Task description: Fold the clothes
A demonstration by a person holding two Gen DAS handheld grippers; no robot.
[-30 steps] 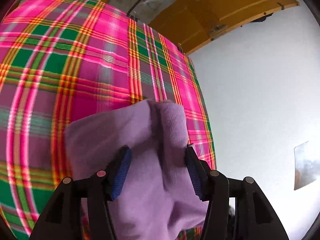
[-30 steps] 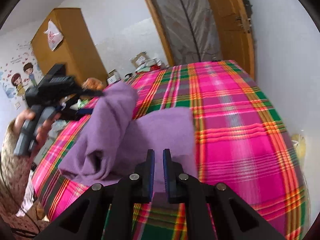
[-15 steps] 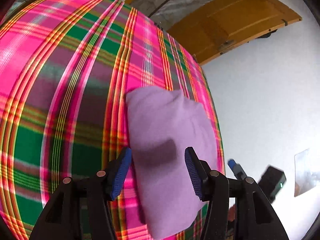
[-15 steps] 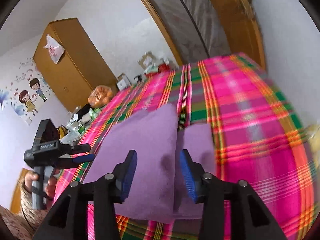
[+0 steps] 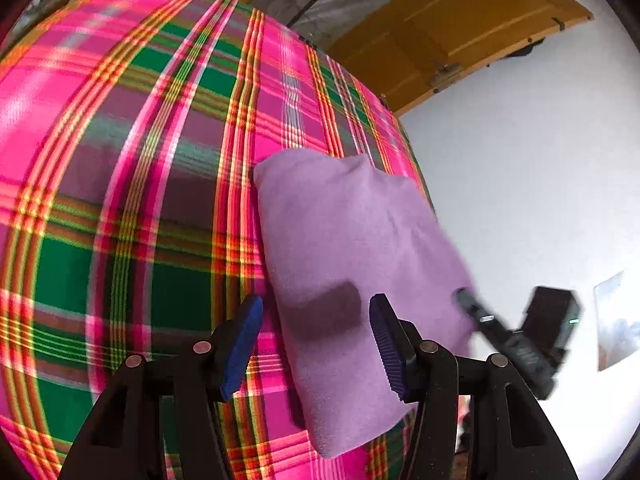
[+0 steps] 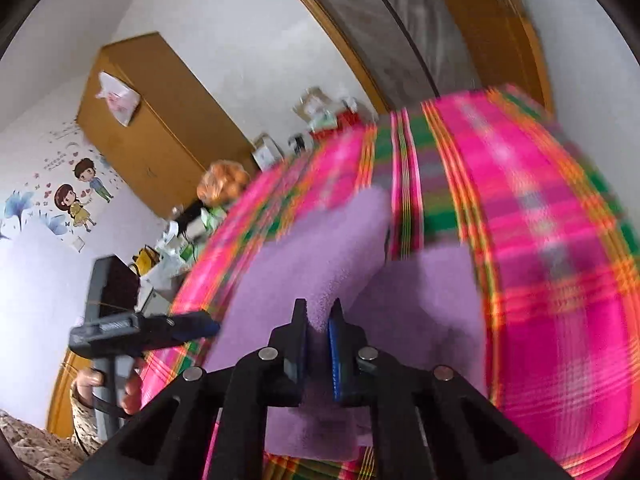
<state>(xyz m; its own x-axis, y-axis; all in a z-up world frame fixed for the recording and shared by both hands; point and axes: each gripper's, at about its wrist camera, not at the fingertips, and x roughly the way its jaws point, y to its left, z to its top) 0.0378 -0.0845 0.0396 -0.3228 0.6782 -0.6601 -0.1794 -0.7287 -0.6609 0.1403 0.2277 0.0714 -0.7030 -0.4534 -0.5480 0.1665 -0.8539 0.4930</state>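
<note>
A folded purple fleece garment (image 5: 352,248) lies near the right edge of the pink plaid bed (image 5: 120,184). My left gripper (image 5: 316,340) is open and empty, hovering over the garment's near end. In the right wrist view the garment (image 6: 320,256) shows two folded layers. My right gripper (image 6: 318,332) is shut on the near edge of the purple cloth. The right gripper also shows in the left wrist view (image 5: 516,332) at the garment's right side. The left gripper shows in the right wrist view (image 6: 160,326), apart from the cloth.
A white wall (image 5: 540,180) runs along the bed's right side. A wooden door (image 5: 448,28) stands beyond the bed's far end. A wooden wardrobe (image 6: 160,128) and cluttered items (image 6: 224,184) line the bed's other side.
My left gripper let go of the cloth and drew back, and the garment now lies folded on the bed. My right gripper opened, then shut on the garment's near edge.
</note>
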